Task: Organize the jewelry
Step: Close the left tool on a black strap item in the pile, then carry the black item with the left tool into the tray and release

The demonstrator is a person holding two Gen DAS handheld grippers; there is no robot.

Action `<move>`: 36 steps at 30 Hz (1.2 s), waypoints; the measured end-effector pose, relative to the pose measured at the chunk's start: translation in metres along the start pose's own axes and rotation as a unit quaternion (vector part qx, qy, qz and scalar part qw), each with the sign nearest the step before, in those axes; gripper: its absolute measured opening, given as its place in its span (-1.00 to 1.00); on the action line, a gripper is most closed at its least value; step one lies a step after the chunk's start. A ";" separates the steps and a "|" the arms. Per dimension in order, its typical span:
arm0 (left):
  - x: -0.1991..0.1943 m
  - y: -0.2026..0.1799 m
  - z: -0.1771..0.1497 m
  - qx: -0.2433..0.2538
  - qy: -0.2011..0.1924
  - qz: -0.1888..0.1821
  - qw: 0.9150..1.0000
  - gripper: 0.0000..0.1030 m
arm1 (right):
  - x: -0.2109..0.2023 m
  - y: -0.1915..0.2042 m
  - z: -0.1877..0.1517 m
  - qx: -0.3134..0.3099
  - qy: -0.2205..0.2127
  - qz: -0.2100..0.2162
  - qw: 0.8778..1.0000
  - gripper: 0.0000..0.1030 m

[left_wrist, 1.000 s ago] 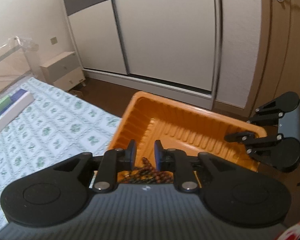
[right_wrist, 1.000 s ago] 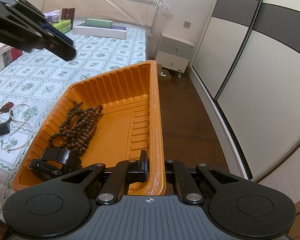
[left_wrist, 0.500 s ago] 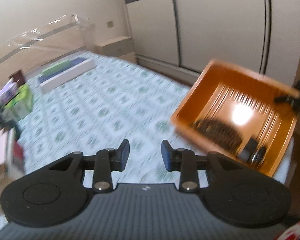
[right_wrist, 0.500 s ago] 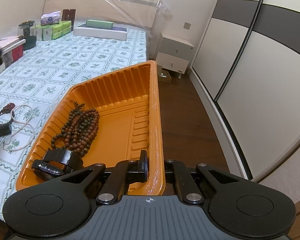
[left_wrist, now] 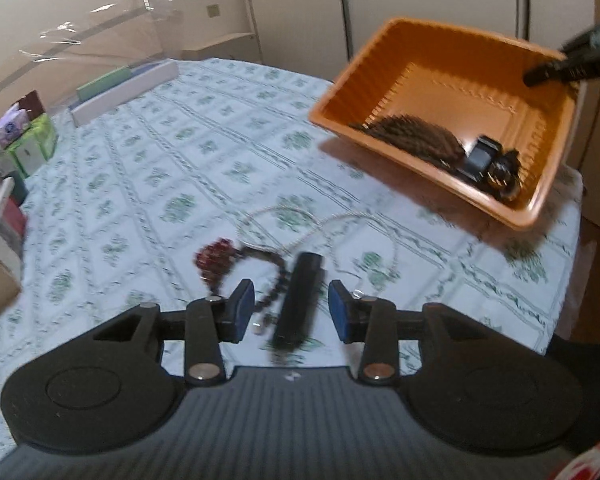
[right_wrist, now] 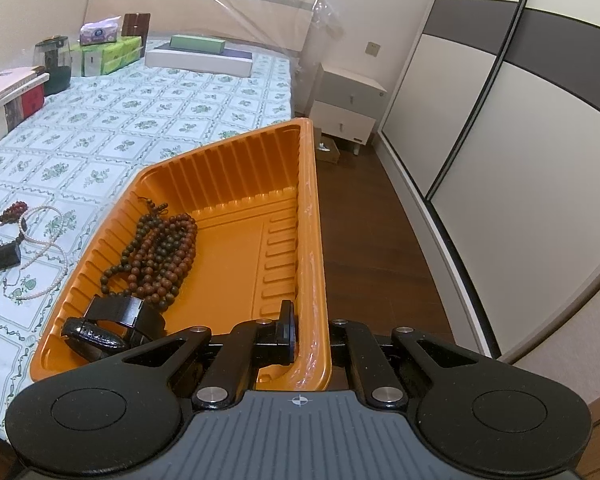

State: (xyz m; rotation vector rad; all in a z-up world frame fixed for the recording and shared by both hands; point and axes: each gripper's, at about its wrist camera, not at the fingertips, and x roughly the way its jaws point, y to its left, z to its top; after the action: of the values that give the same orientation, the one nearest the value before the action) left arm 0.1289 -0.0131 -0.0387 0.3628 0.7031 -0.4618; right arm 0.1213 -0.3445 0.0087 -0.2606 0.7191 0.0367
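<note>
Left gripper (left_wrist: 291,312) swung from tray (right_wrist: 314,216) to bed, black bar (left_wrist: 298,300) between wide fingers, right gripper (right_wrist: 306,330) fingers clamping tray rim.

Glossy ribbed orange plastic tray (right_wrist: 236,216); matt brown wooden-looking beads (right_wrist: 160,252) (dull sheen); printed cloth bedcover (right_wrist: 140,108); pearly necklace (right_wrist: 40,240).

Each gripper has a grey ribbed body at the bottom of its view, carrying a small white crosshair mark near the front edge. Two black rounded lobes with circular recesses flank it. Black linkage arms with triangular cut-outs run forward, pinned by silver screws. The left gripper (left_wrist: 291,304) shows blue pads (left_wrist: 244,307) on its fingers. The right gripper (right_wrist: 309,330) has the same black and grey build.
</note>
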 end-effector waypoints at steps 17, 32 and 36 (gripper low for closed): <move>0.045 -0.001 0.001 0.004 0.044 -0.016 0.999 -0.60 | 0.002 -0.001 -0.001 0.000 0.002 -0.001 1.000 -0.89; 0.018 -0.003 0.018 0.020 0.017 -0.010 1.000 -0.63 | 0.002 -0.001 -0.002 0.002 0.001 -0.001 1.000 -0.89; 0.012 -0.001 0.029 0.014 0.003 -0.014 1.000 -0.63 | 0.001 -0.001 -0.001 0.002 0.001 0.000 1.000 -0.89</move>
State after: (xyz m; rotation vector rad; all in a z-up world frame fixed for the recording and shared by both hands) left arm 0.1521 -0.0306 -0.0263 0.3816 0.7093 -0.4969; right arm 0.1214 -0.3462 0.0075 -0.2559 0.7206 0.0353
